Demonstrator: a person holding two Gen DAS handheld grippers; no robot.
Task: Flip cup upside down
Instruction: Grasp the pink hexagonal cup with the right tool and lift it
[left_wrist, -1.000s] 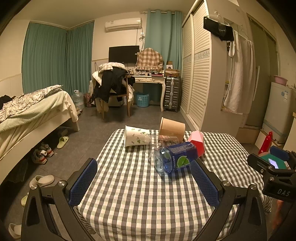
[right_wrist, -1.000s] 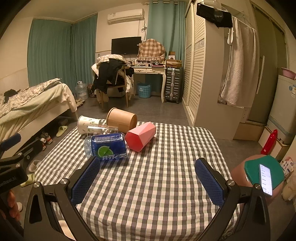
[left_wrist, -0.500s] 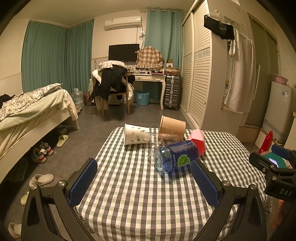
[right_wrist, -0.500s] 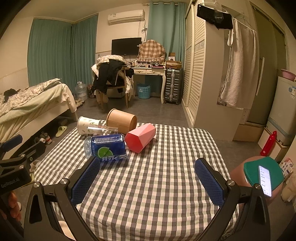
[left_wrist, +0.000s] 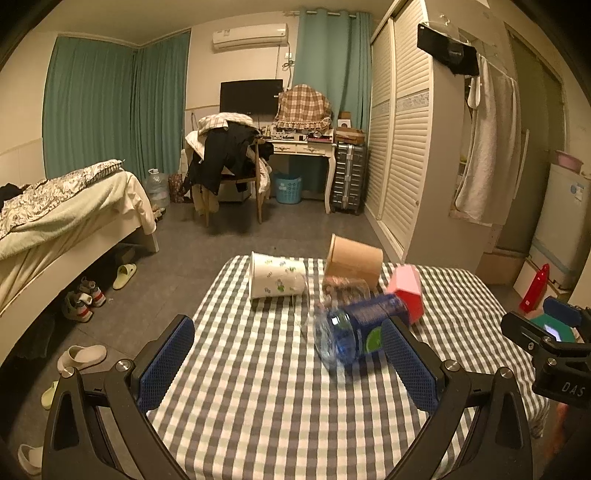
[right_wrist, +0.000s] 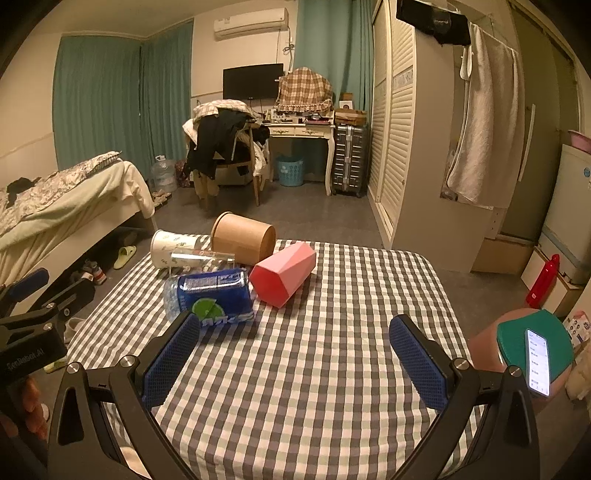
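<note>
Several cups lie on their sides at the far part of the checked table (left_wrist: 258, 387): a white paper cup with green print (left_wrist: 275, 275), a brown paper cup (left_wrist: 352, 256), a clear glass (left_wrist: 347, 288), a pink faceted cup (left_wrist: 406, 291) and a blue-labelled clear plastic cup (left_wrist: 356, 328). In the right wrist view they are the white cup (right_wrist: 171, 251), brown cup (right_wrist: 243, 238), glass (right_wrist: 201, 256), pink cup (right_wrist: 284, 273) and blue cup (right_wrist: 210, 297). My left gripper (left_wrist: 286, 365) is open and empty, short of the blue cup. My right gripper (right_wrist: 295, 363) is open and empty.
A bed (left_wrist: 62, 218) with shoes under it stands left. A wardrobe (left_wrist: 413, 140) and a red bottle (left_wrist: 533, 288) are right. A stool with a green top and a phone (right_wrist: 535, 354) sits by the table's right edge. The table (right_wrist: 314, 369) is bare in front.
Both grippers have moved slightly forward toward the cups. The jaws have stayed open and the cups have not moved.
</note>
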